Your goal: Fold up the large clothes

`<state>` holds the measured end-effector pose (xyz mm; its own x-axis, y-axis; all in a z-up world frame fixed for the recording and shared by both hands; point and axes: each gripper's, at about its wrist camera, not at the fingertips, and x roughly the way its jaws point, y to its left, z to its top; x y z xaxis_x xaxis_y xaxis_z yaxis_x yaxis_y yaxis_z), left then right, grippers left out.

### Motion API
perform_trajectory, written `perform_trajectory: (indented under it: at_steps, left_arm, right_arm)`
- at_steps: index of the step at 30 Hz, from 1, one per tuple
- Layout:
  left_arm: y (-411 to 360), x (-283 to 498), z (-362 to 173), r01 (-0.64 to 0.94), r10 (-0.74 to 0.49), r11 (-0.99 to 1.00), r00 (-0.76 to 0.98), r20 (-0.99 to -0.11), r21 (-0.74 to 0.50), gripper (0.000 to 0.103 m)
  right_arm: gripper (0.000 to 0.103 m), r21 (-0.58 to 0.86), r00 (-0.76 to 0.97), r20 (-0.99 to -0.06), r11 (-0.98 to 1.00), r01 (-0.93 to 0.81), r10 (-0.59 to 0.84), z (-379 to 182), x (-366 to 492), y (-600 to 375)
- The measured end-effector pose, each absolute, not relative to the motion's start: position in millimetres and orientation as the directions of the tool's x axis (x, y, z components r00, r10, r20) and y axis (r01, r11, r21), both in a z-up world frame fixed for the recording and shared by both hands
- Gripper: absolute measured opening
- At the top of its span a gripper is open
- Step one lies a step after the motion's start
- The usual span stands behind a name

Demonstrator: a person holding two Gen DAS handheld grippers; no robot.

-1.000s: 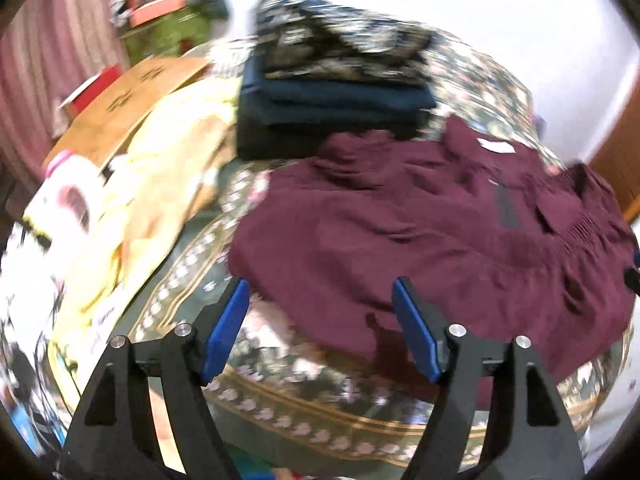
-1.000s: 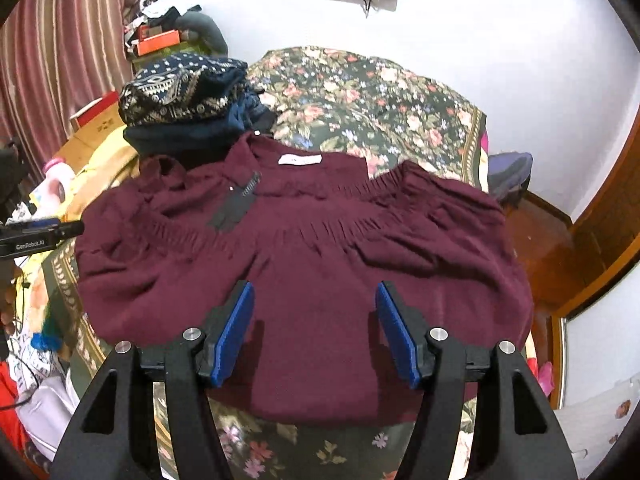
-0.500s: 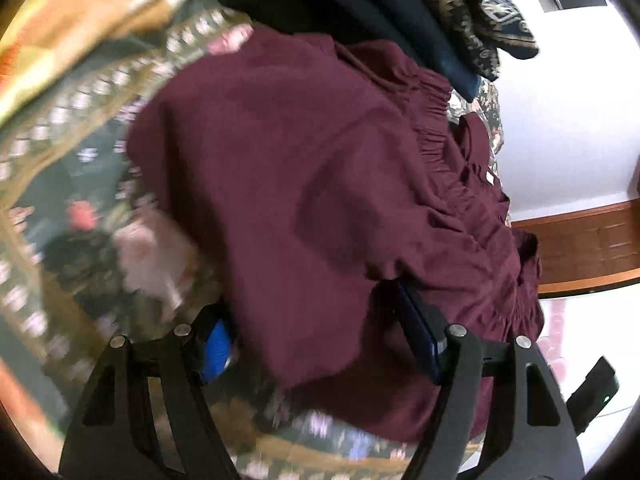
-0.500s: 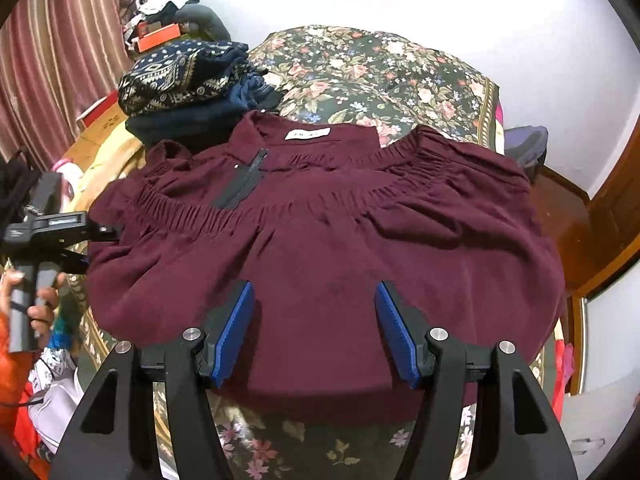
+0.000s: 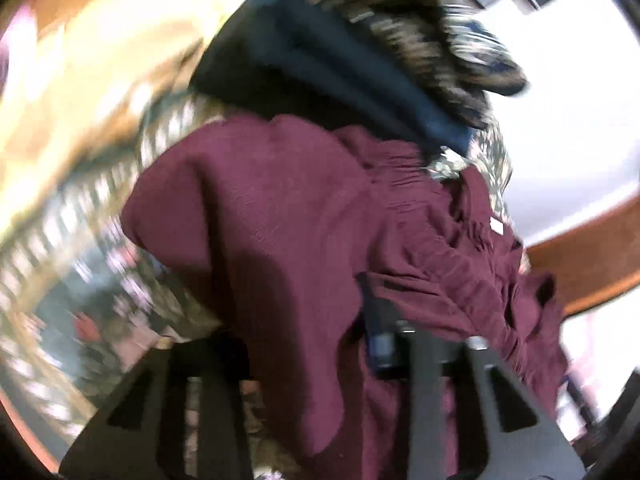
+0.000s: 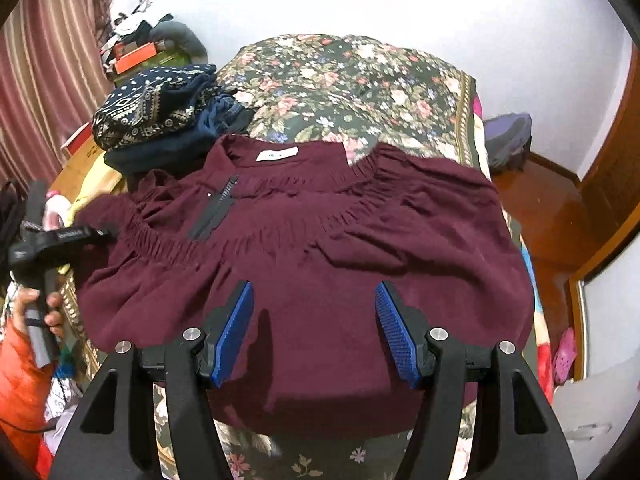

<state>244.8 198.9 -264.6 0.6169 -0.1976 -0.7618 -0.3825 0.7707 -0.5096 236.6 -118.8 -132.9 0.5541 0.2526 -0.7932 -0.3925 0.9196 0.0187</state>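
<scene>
We saw the maroon blouse (image 6: 320, 248) spread on the floral bedspread (image 6: 352, 80), collar toward the wall, beside stacked folded clothes (image 6: 160, 120), its white label (image 6: 278, 155) unreadable, our left gripper (image 5: 304, 344) closing on its sleeve edge, our right gripper (image 6: 314, 332) gaping above its hem.

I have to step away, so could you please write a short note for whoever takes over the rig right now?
Left hand-held gripper: jaws closing, with the left edge of the maroon top between them.
Right hand-held gripper: open, hovering over the top's near hem, holding nothing.
The top lies spread flat on the floral bedspread; a stack of folded clothes sits behind its left shoulder.
Done: garment laid out. Left: every fold.
</scene>
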Motion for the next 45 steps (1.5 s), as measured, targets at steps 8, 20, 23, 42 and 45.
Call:
perform_trajectory:
  at_steps: [8, 20, 23, 42, 45]
  left_arm:
    - [168, 211, -138, -0.217, -0.076, 0.895, 0.785, -0.615, -0.389, 0.017]
    - [123, 202, -51, -0.210, 0.098, 0.964, 0.849, -0.519, -0.162, 0.016]
    - [99, 208, -46, -0.188, 0.108, 0.976, 0.856, -0.506, -0.109, 0.016]
    - [-97, 259, -155, 0.358, -0.348, 0.921, 0.579, -0.737, -0.154, 0.022]
    - [-98, 251, -150, 0.370, -0.330, 0.922, 0.595, -0.733, -0.115, 0.034]
  right_arm:
    - [0.059, 0.056, 0.482, -0.810, 0.862, -0.503, 0.334, -137, 239, -71]
    - [0.059, 0.277, 0.237, -0.839, 0.760, -0.588, 0.489, -185, 241, -3]
    - [0.059, 0.265, 0.304, -0.808, 0.772, -0.577, 0.505, -165, 242, -28]
    - [0.059, 0.171, 0.632, -0.728, 0.963, -0.207, 0.265, -121, 229, -225]
    - [0.059, 0.152, 0.633, -0.732, 0.965, -0.213, 0.254, -116, 217, -225]
